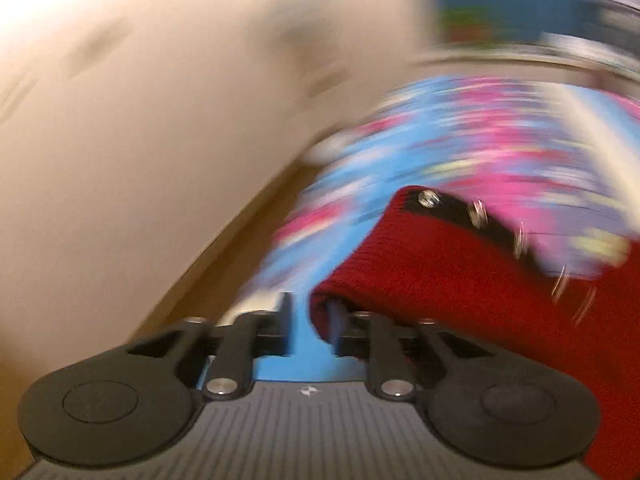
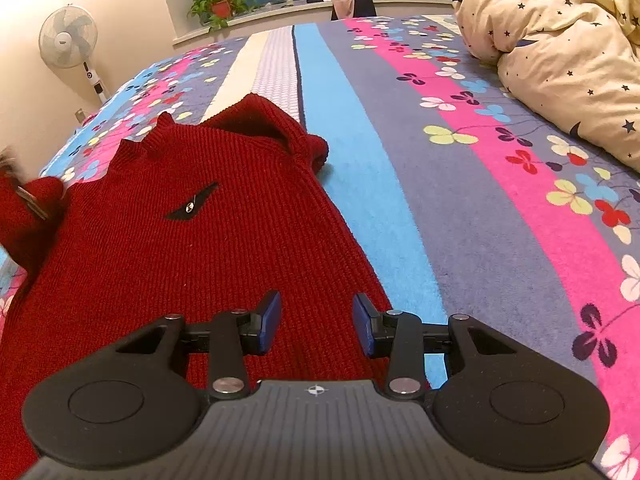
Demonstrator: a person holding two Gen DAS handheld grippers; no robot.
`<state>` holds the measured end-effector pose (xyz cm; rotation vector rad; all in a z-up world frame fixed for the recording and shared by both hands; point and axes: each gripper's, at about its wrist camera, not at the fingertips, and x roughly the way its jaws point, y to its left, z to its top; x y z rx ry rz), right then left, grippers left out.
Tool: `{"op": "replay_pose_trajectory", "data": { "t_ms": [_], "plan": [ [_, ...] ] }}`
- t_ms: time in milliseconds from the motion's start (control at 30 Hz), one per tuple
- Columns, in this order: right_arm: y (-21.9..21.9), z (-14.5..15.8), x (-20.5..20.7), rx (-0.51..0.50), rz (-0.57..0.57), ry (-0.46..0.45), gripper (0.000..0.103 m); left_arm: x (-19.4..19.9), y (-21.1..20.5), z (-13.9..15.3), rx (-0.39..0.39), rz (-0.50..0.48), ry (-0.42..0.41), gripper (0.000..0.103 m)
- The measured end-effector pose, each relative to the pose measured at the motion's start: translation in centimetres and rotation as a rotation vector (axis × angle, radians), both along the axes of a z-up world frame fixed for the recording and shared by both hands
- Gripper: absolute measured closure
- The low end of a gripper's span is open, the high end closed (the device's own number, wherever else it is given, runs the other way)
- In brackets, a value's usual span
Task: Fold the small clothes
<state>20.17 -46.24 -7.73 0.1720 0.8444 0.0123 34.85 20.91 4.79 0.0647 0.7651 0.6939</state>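
Note:
A red knit sweater (image 2: pixel 160 260) with a black patch (image 2: pixel 192 204) lies flat on the striped flowered bedspread (image 2: pixel 440 160). One sleeve (image 2: pixel 36 208) is bunched and raised at the left edge. My right gripper (image 2: pixel 316 320) hovers open over the sweater's near hem, its blue pads apart and nothing pressed between them. The left wrist view is heavily blurred. In it my left gripper (image 1: pixel 310 328) shows a gap with blue bedspread (image 1: pixel 440 140) behind. A fold of the red sweater (image 1: pixel 440 280) drapes over its right finger, and a black strip with metal studs (image 1: pixel 452 208) lies on top.
A cream star-print duvet (image 2: pixel 560 60) is heaped at the right of the bed. A standing fan (image 2: pixel 68 42) and a potted plant (image 2: pixel 220 4) stand beyond the bed's far left side. The left view shows a cream wall (image 1: pixel 140 120) and a strip of wooden floor (image 1: pixel 240 232).

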Motion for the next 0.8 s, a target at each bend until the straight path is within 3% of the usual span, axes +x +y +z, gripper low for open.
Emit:
{"op": "replay_pose_trajectory", "data": {
  "t_ms": [33,67,133,200,367,467,533,600,700,800],
  "plan": [
    [0.1,0.1,-0.1,-0.001,0.003,-0.002,0.062,-1.6,3.2,-0.3,-0.052,0.106,0.011,0.049],
    [0.2,0.1,-0.1,-0.003,0.006,-0.005,0.062,-3.3,5.6,-0.9,-0.108,0.177,0.017,0.048],
    [0.4,0.0,-0.1,-0.008,0.015,-0.006,0.062,-5.7,6.7,-1.8,-0.087,0.203,0.031,0.050],
    [0.7,-0.2,-0.1,-0.017,0.024,0.001,0.062,-7.7,5.9,-2.9,-0.082,0.145,0.020,0.047],
    [1.5,-1.1,-0.4,-0.048,0.051,0.018,0.061,-10.5,2.7,-5.4,-0.282,0.056,-0.103,0.047],
    [1.7,-1.2,-0.7,-0.055,0.059,0.001,0.062,-10.2,-1.3,-7.0,-0.336,-0.085,-0.081,0.047],
    [1.7,-1.1,-0.9,-0.052,0.063,-0.016,0.062,-10.5,-3.9,-6.4,-0.268,-0.203,-0.118,0.043],
    [1.9,-0.9,-1.0,-0.056,0.069,-0.034,0.062,-9.6,-5.1,-6.5,-0.196,-0.257,-0.128,0.021],
    [2.1,-1.0,-0.8,-0.061,0.076,-0.037,0.062,-7.9,-2.7,-8.3,-0.288,-0.161,-0.091,0.022],
    [2.4,-1.4,-0.4,-0.064,0.084,-0.020,0.062,-7.0,0.7,-8.9,-0.337,-0.053,-0.144,0.022]
  ]
}}
